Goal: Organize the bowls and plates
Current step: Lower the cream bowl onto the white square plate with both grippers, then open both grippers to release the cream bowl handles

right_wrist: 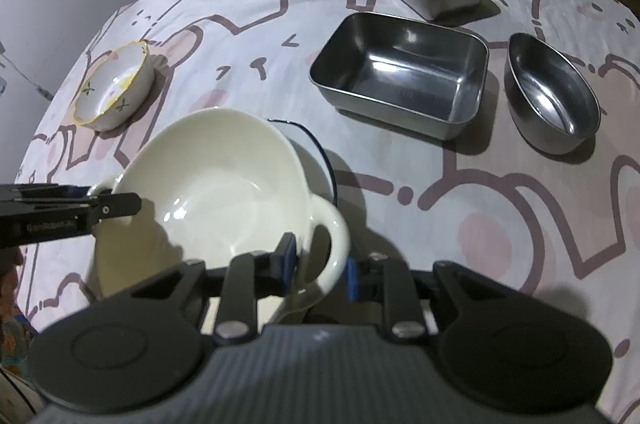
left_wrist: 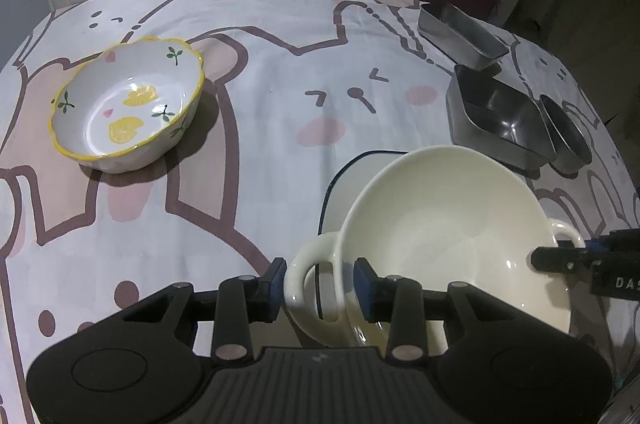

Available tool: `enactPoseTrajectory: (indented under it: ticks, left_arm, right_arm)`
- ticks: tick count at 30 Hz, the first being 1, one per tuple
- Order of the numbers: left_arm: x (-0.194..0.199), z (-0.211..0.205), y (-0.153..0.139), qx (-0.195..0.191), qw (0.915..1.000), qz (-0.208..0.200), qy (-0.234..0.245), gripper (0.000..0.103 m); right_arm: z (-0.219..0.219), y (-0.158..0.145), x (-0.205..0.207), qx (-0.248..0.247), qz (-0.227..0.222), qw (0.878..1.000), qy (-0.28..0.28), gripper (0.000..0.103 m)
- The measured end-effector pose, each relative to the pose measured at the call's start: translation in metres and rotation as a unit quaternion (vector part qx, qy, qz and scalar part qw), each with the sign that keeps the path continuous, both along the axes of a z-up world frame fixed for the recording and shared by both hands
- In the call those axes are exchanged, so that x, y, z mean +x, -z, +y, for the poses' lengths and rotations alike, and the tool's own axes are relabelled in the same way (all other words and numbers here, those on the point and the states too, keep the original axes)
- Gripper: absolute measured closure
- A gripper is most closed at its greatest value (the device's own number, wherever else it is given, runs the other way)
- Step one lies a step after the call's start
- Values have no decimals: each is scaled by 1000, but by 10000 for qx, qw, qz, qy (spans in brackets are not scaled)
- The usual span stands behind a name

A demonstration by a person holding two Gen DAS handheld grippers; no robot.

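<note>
Two grippers flanked one cream two-handled bowl [left_wrist: 440,232], tilted over a dark-rimmed white plate [left_wrist: 340,184] on the cartoon tablecloth [left_wrist: 260,64]. Far left sat a lemon-print bowl [left_wrist: 128,104], well apart. Left gripper [left_wrist: 320,288] stood part-open astride the bowl's left handle, pads just beside it, contact unclear. Right gripper [right_wrist: 318,264] likewise straddled the right handle, part-open. Further right: two rectangular steel trays [right_wrist: 400,72] and a round steel bowl [right_wrist: 552,92].
</note>
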State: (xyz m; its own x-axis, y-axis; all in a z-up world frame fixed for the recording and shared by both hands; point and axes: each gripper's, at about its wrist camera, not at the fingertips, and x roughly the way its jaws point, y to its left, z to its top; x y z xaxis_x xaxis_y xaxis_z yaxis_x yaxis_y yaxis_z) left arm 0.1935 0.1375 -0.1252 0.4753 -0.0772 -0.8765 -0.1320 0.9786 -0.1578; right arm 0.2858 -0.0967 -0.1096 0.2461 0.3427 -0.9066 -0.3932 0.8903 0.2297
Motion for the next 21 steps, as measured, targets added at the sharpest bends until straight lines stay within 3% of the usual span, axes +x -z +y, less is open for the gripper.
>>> enactPoseTrajectory:
  ticks: [14,21]
  left_arm:
    - [0,0,0,24,10000,4,1,63]
    - [1,0,-1,70,10000,13,-14,63]
  right_arm:
    - [-1,4,1,-50,14,10000,-10,70]
    - [-3,7,2,-127,40,9999,29,55]
